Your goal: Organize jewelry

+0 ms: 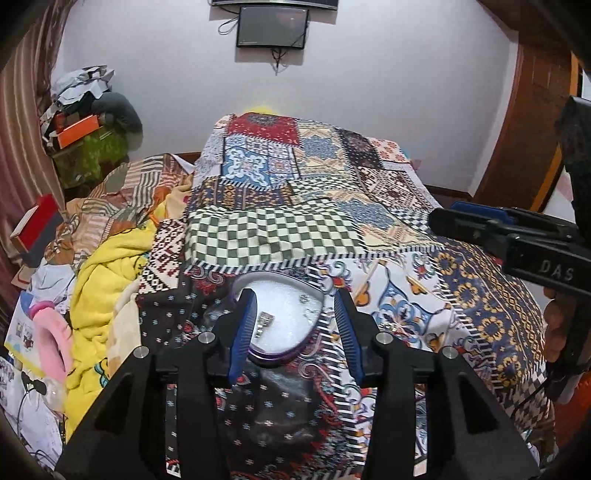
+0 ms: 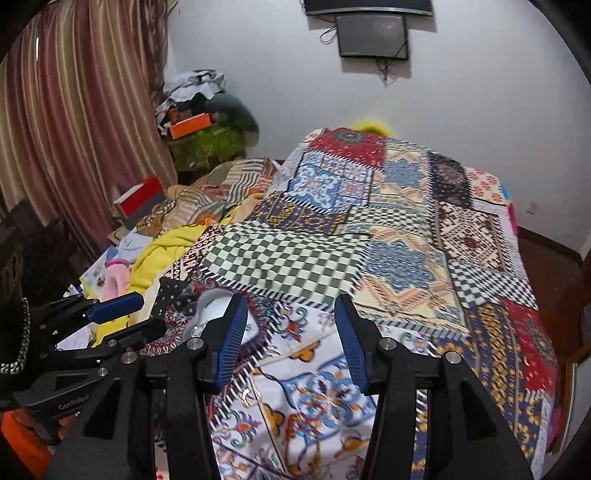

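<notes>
A purple-rimmed jewelry box (image 1: pixel 280 354) with white lining lies open on the patchwork quilt (image 1: pixel 280 236). Inside it are a silver piece (image 1: pixel 264 320) and a small sparkling piece (image 1: pixel 303 298). My left gripper (image 1: pixel 294 295) hangs open just above the box, with a finger on either side and nothing held. In the right wrist view the box (image 2: pixel 216 306) is half hidden behind my fingers. My right gripper (image 2: pixel 290 301) is open and empty over the quilt to the right of the box. A small gold piece (image 2: pixel 246 397) lies on the quilt below it.
A yellow blanket (image 1: pixel 107 280), pink slippers (image 1: pixel 55 339) and loose clutter crowd the left of the bed. A curtain (image 2: pixel 74 129) hangs at the left, and boxes (image 1: pixel 77 133) are stacked in the far corner. A screen (image 1: pixel 272 26) is on the wall.
</notes>
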Demonstrator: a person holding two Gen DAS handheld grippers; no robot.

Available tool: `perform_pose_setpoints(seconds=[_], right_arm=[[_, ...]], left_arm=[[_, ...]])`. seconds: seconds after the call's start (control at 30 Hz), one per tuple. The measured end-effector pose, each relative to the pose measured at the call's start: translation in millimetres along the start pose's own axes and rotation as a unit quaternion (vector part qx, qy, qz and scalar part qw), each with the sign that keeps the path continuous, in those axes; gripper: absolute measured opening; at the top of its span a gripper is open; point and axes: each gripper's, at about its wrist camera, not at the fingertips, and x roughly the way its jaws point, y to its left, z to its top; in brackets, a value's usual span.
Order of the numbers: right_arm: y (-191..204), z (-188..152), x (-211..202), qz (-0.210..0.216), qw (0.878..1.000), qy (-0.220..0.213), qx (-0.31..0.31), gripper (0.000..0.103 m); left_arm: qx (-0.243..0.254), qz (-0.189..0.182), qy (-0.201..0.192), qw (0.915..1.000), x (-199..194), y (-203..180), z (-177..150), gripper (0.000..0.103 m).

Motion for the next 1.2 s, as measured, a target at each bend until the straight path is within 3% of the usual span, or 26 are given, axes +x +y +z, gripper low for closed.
perform_pose_setpoints(seconds=[0.27,0.43,0.9,1.13,1.2], right_arm=[[-24,-23,-16,-0.032,0.999,0.009,0.007,0.045],[-35,-51,-12,-0.072,0.997,0.04,-0.012,0.045],[-57,-110,15,-0.063,0.989,0.132,0.016,0.045],[-54,-117,32,-0.052,0.986,0.158,0.004,0.045],[-52,-117,37,-0.049,0.985,0.163,-0.001,0.046]], left_arm=[[0.018,-0.021,0.026,0.9993,11,-23,-14,0.043],[0.025,-0.03,0.052,0.9979,24,-35,-27,0.043],[0.037,-0.051,0.12,0.9907,68,-54,-67,0.043],[0.02,-0.063,0.14,0.988,89,-48,-71,0.025],[0.015,-0.066,0.141,0.9877,93,-46,-71,0.025]])
